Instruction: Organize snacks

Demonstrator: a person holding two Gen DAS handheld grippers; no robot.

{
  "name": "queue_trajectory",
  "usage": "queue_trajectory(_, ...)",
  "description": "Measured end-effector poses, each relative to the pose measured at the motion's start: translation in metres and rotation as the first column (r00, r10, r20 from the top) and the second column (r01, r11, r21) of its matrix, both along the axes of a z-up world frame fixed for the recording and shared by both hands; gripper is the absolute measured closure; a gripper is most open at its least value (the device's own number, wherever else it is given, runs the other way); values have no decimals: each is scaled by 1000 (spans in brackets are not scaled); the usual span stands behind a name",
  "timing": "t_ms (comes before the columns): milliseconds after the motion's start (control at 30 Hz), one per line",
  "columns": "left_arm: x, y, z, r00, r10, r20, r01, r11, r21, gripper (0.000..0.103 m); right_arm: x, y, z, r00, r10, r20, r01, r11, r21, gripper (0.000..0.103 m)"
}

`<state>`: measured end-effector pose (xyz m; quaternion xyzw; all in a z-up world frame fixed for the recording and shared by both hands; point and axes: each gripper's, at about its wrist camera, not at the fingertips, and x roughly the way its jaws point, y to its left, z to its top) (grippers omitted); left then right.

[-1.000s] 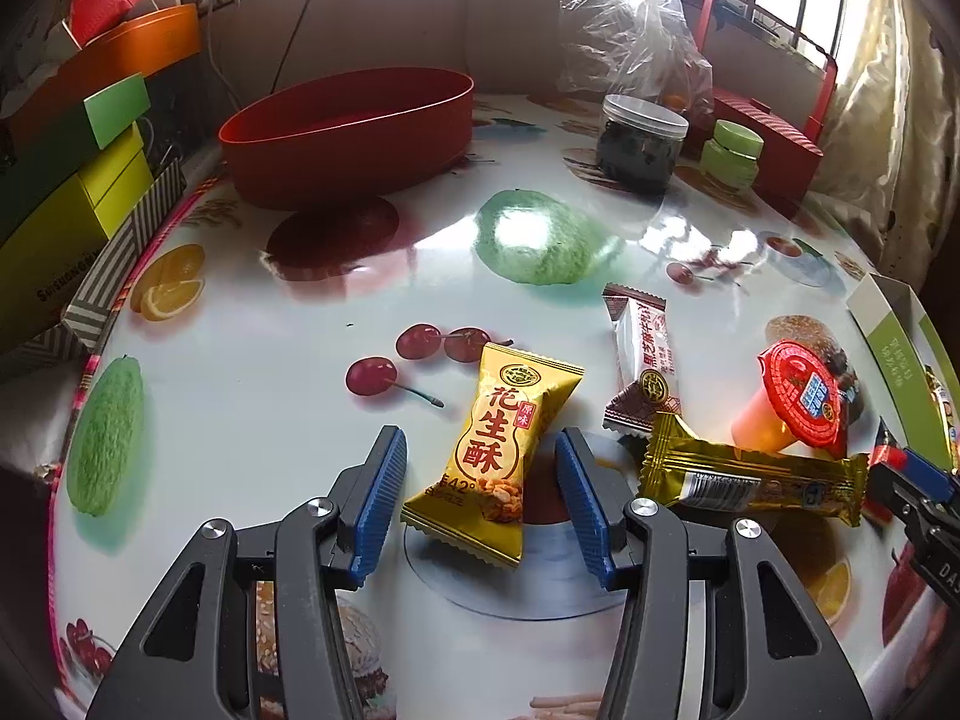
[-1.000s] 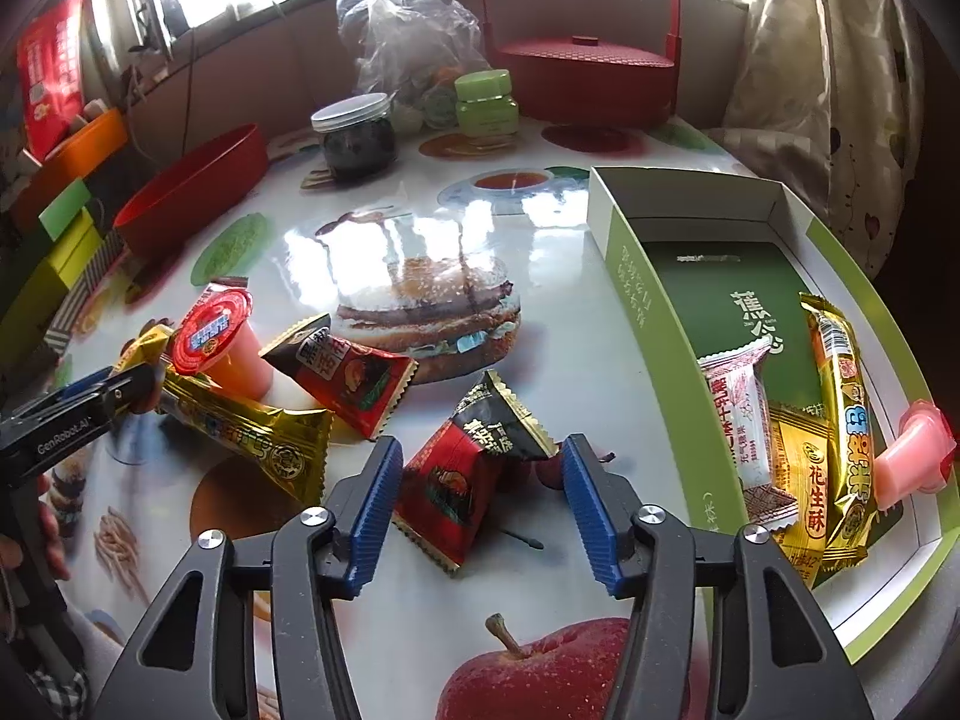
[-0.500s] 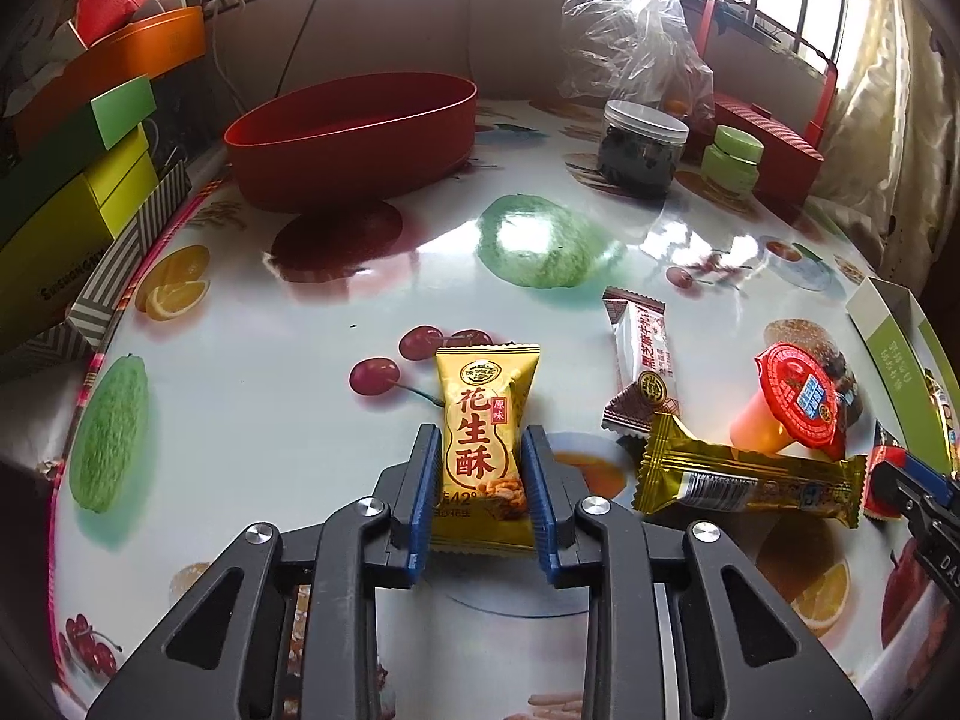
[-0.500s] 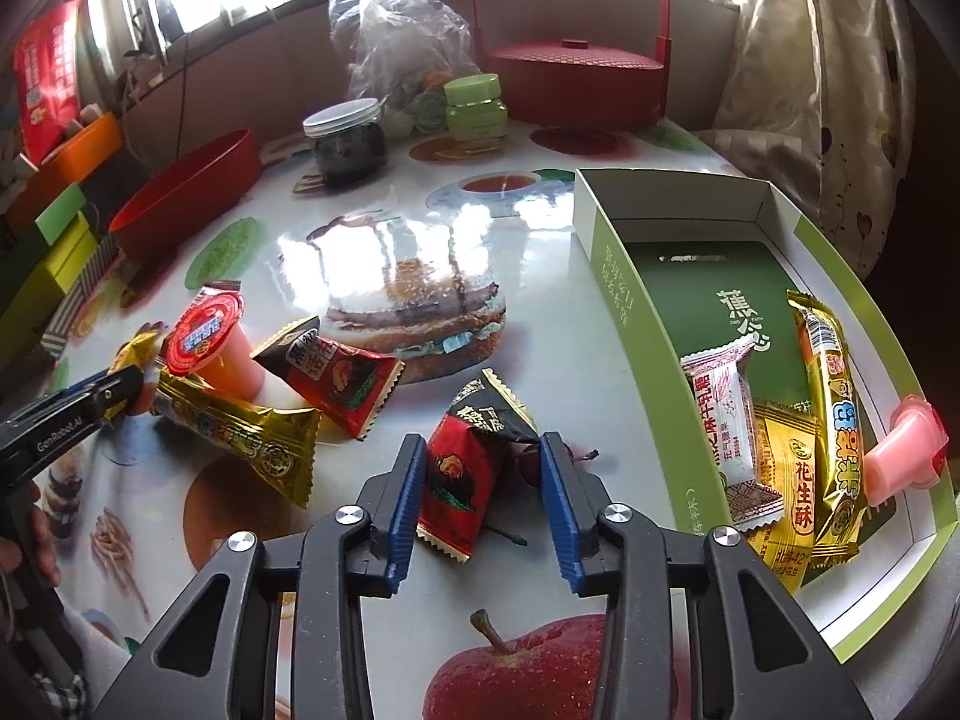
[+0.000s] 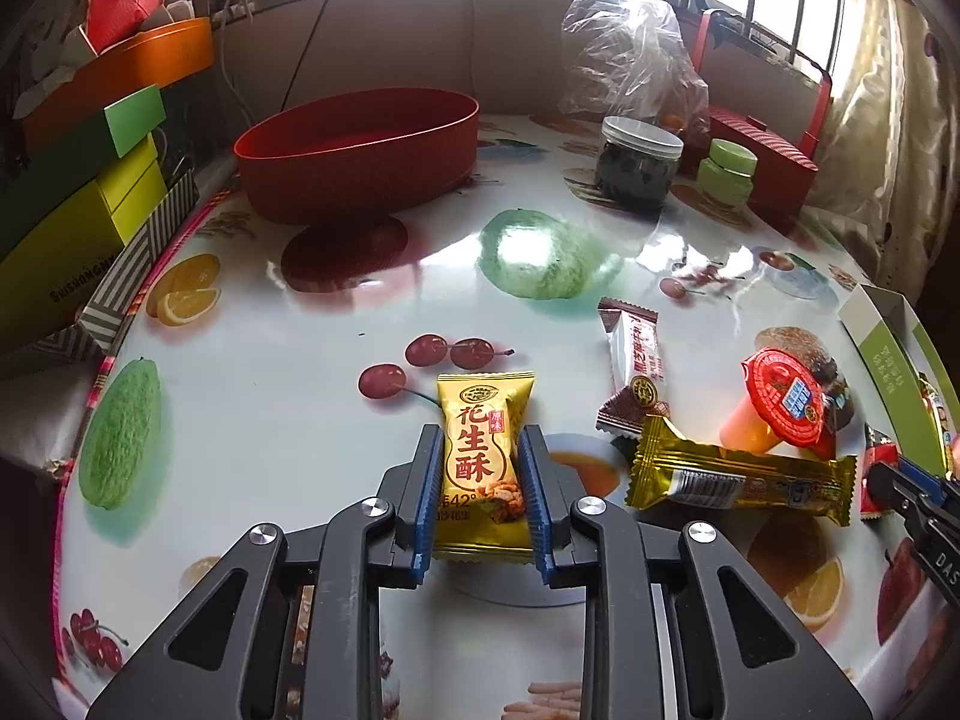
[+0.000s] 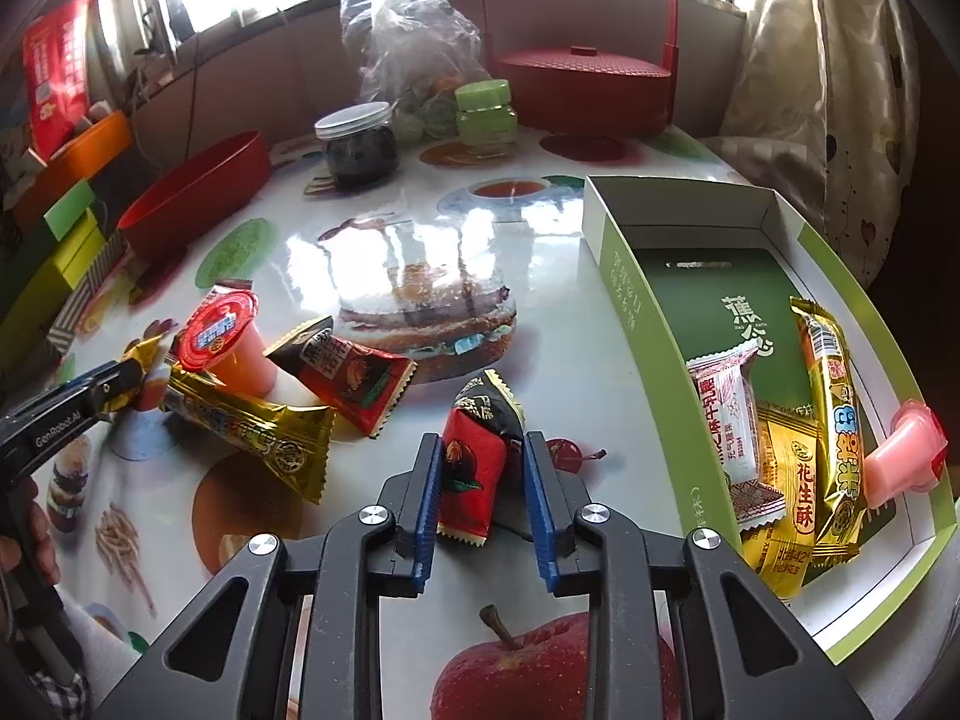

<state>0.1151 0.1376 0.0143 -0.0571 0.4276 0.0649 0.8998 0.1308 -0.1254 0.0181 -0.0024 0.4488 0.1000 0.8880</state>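
In the left wrist view my left gripper [image 5: 480, 438] is closing, its blue pads pressing both sides of a yellow peanut-candy packet [image 5: 483, 420] that lies on the fruit-print table [image 5: 270, 390]. In the right wrist view my right gripper [image 6: 482, 441] is closing too, its pads squeezing a red-and-black packet [image 6: 471, 462] on the table. Between the two grippers lie a long gold bar [image 6: 252, 426], an orange jelly cup with a red lid [image 6: 222, 336], another red packet [image 6: 354, 372] and a brown-and-white packet [image 5: 636, 360]. The green open box [image 6: 648, 348] at the right holds several snacks.
A red oval bowl [image 5: 360, 156] stands at the back left. A dark jar [image 5: 639, 168], a green jar [image 5: 729, 171], a plastic bag [image 5: 630, 54] and a red basket [image 6: 582, 90] line the back. Stacked coloured boxes [image 5: 72, 240] flank the left edge.
Both grippers' jaws have come together from wide open onto their packets. The yellow packet has turned upright between the left pads; the red-and-black packet now stands narrower between the right pads.
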Motion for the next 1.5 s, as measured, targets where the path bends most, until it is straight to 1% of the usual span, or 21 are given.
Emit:
queue_trajectory(367, -10, -3, 7, 1000, -7, 29, 7, 1000, -9, 77, -6, 3, 6, 999, 30, 30, -31, 999, 27, 80)
queue_trajectory(667, -21, -14, 12, 998, -41, 47, 42, 999, -8, 77, -9, 3, 11, 998, 41, 49, -43, 998, 46, 80)
queue_trajectory(733, -24, -15, 14, 998, -44, 49, 45, 999, -11, 87, -11, 3, 13, 998, 45, 54, -48, 997, 54, 80)
queue_trajectory(767, -25, -16, 16, 998, -47, 51, 48, 999, -13, 88, -12, 3, 14, 997, 46, 56, -49, 997, 56, 80)
queue_trajectory(933, -28, -18, 15, 997, -55, 49, 56, 998, -8, 88, -15, 3, 17, 997, 50, 63, -54, 997, 63, 80)
queue_trajectory(1000, -27, -16, 11, 997, -65, 36, 66, 997, -30, 88, -16, 3, 17, 997, 48, 63, -52, 996, 67, 80)
queue_trajectory(1033, -28, -15, 11, 997, -63, 43, 64, 997, -36, 88, -16, 2, 17, 997, 47, 62, -52, 996, 69, 80)
queue_trajectory(1067, -28, -14, 11, 997, -63, 48, 64, 997, -30, 84, -16, 2, 16, 997, 46, 61, -51, 996, 70, 80)
queue_trajectory(1100, -27, -13, 12, 997, -66, 46, 67, 998, -16, 74, -16, 2, 17, 997, 47, 61, -51, 996, 69, 80)
queue_trajectory(1133, -24, -12, 10, 996, -78, 38, 79, 997, -12, 67, -16, 1, 16, 997, 47, 60, -51, 996, 70, 80)
queue_trajectory(1167, -23, -12, 9, 996, -88, 25, 88, 996, -12, 53, -17, 1, 16, 997, 47, 60, -51, 996, 71, 80)
queue_trajectory(1200, -21, -10, 7, 996, -90, 15, 90, 996, -10, 50, -17, 0, 16, 997, 45, 58, -49, 996, 73, 80)
queue_trajectory(1267, -20, -9, 5, 995, -96, 11, 96, 995, -1, 50, -16, 0, 15, 998, 43, 54, -47, 996, 77, 80)
queue_trajectory(1367, -16, -7, -2, 993, -113, -17, 113, 993, -16, 50, -16, 1, 14, 998, 44, 47, -48, 996, 76, 80)
queue_trajectory(1500, -16, -11, -6, 992, -119, -28, 119, 993, -6, 50, -14, 4, 13, 998, 52, 42, -55, 996, 74, 80)
